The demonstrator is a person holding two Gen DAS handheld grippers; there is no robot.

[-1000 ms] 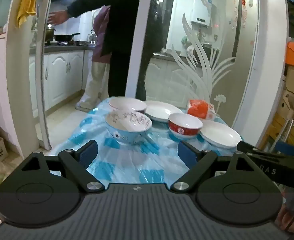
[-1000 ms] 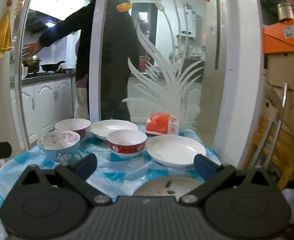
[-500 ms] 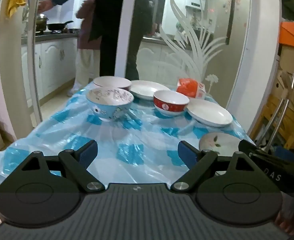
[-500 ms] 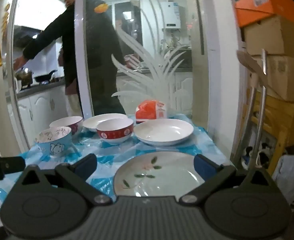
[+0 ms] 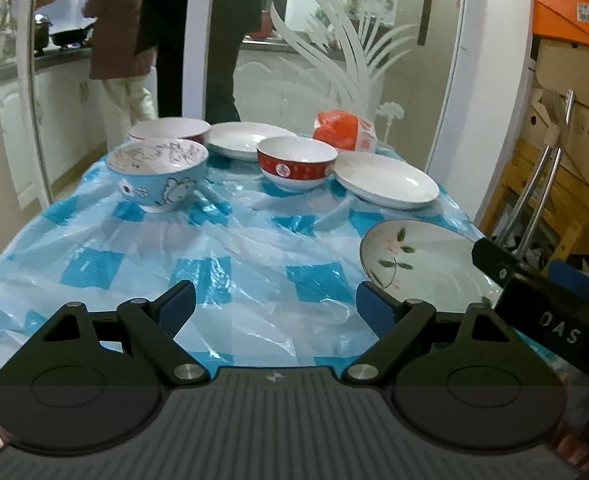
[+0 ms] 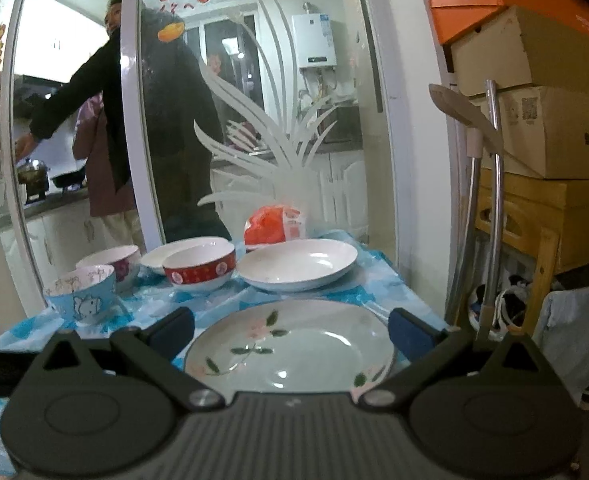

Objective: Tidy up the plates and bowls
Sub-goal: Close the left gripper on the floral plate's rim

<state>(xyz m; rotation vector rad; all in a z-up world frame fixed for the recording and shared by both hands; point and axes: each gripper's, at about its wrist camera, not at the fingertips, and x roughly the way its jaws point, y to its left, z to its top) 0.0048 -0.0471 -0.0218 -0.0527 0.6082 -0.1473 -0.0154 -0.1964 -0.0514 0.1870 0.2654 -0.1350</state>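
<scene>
Ahead of the left gripper, to its left, stands a light blue bowl with a white cartoon figure on the outside and small drawings on the white inside. Behind it stands a white bowl with a dark red band. Further to the right lies a plain white plate, and in front of it stands a red bowl with a white inside and round white marks on its wall. To the right of the red bowl lies a second white plate, shallow and glossy, and behind it there is an orange and white packet. All of them rest on a table with a blue and white checked plastic cover.

The left gripper has its jaws wide apart and holds nothing; only the cover is between its blue pads.

The flowered plate is pale, with a pink flower and green leaves. It lies directly in front of the right gripper, between its two fingers, which are spread wide around it. Whether the pads touch the rim, I cannot tell.
</scene>
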